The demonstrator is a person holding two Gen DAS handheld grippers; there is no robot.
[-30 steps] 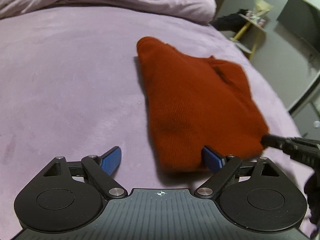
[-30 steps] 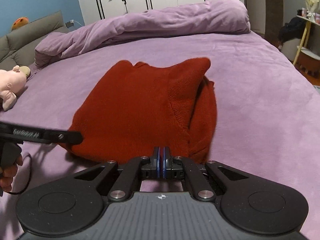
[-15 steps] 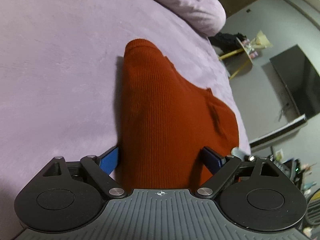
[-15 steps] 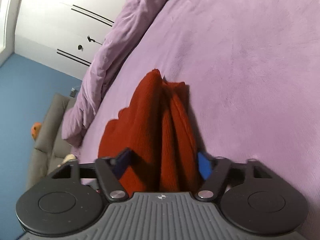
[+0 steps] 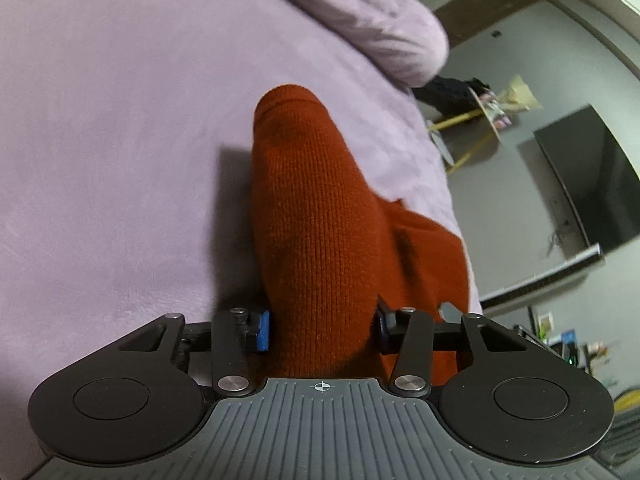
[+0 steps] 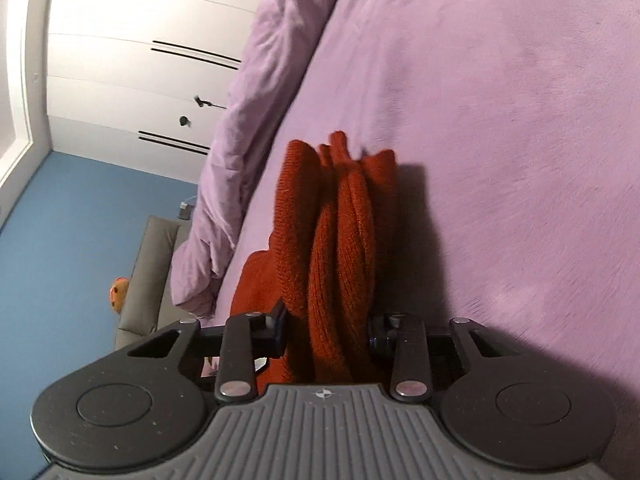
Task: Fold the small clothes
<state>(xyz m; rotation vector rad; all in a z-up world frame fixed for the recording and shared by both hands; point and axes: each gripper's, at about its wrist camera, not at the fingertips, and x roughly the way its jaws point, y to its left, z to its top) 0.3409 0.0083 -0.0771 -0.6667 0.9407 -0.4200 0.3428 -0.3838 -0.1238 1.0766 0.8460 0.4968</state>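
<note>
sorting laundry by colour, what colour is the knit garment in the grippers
Rust red knit garment, plain; clearest in the left wrist view.

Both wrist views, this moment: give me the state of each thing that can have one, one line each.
left gripper: jaws just closing, pads against a thick fold of the sweater.
right gripper: jaws just closing, gripping bunched folds.
red knit sweater: folded in layers, gathered between both grippers, on the bed.
purple bed cover: spread flat.
duvet: heaped along the far edge.
wardrobe doors: closed.

A blue wall (image 6: 60, 240) and white wardrobe doors (image 6: 132, 80) were seen behind a grey sofa (image 6: 148, 280). A dark screen (image 5: 592, 184) was mounted on the grey wall (image 5: 500, 68) opposite.
</note>
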